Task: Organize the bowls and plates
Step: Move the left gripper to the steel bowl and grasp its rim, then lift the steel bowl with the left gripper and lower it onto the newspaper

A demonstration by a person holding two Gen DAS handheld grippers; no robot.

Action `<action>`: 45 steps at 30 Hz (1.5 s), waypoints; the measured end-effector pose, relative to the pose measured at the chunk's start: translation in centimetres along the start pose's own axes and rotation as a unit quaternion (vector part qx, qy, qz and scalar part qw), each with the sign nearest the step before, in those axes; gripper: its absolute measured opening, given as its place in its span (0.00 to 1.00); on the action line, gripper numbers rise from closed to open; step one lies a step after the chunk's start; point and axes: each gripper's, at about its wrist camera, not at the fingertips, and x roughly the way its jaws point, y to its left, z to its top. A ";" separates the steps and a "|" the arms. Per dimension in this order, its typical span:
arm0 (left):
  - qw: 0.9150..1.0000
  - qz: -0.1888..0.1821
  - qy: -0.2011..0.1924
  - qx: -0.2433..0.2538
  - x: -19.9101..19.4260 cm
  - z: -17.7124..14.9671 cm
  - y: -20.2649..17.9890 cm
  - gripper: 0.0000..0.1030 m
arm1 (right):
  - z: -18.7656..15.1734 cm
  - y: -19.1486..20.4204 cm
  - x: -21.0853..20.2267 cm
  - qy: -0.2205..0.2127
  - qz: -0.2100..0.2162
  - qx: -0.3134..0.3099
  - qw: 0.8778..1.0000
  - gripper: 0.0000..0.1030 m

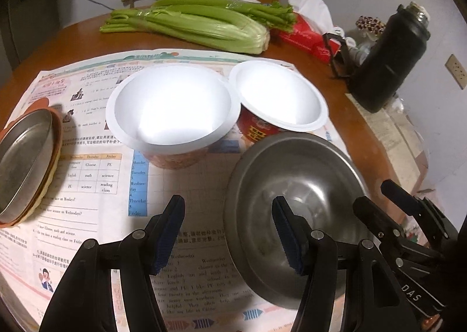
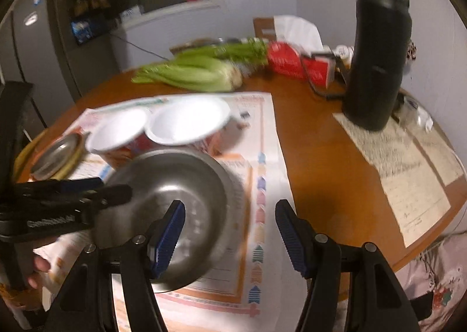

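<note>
- Left wrist view: the left gripper [image 1: 229,234] has its jaws wide apart, straddling the near rim of the shiny round metal bowl [image 1: 294,203], which sits on the printed paper sheet [image 1: 93,174] on the brown wooden surface [image 1: 318,81].
- Two white paper bowls [image 1: 172,110] stand touching just behind it.
- Right wrist view: the right gripper [image 2: 230,237] has its jaws apart too, over the metal bowl's right edge; this view is blurry.

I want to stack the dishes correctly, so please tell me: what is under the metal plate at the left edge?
The metal plate rests on an orange-brown plate, with a cream rim below. Their middles are covered, so the count stays unclear.
</note>
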 end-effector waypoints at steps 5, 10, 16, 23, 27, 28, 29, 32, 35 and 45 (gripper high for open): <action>1.000 0.002 0.014 -0.006 1.3 0.1 -0.1 0.62 | -0.6 0.2 1.0 -0.002 0.002 -0.010 1.000 0.58; 1.000 -0.010 0.013 0.000 1.8 -0.1 -0.8 0.62 | -1.0 1.7 1.6 0.005 0.022 -0.036 0.999 0.46; 1.000 -0.024 0.014 0.009 2.0 -0.1 -1.5 0.52 | -1.1 2.8 1.6 0.003 0.034 -0.055 0.998 0.46; 0.999 -0.037 0.008 0.004 0.7 -0.5 -1.2 0.53 | -0.9 2.9 1.3 0.004 0.040 -0.054 0.998 0.46; 0.999 -0.040 0.002 0.001 -0.4 -0.8 -0.8 0.53 | -0.7 3.3 0.2 -0.005 0.042 -0.057 0.997 0.46; 0.999 -0.042 0.002 0.000 -0.8 -0.9 -0.6 0.53 | -0.7 3.5 -0.1 -0.008 0.044 -0.059 0.997 0.47; 0.999 -0.043 0.000 -0.002 -1.1 -1.0 -0.4 0.53 | -0.6 3.8 -0.5 -0.011 0.043 -0.063 0.997 0.47; 0.999 -0.042 -0.013 -0.007 -2.6 -1.3 0.4 0.53 | -0.5 4.8 -1.5 -0.022 0.048 -0.070 0.996 0.47; 0.999 -0.041 -0.030 -0.016 -4.5 -1.7 1.5 0.53 | -0.3 5.9 -2.5 -0.031 0.059 -0.077 0.995 0.47; 0.997 -0.023 -0.062 -0.040 -8.4 -3.4 5.0 0.53 | -0.5 10.2 -3.8 -0.027 0.096 -0.101 0.990 0.47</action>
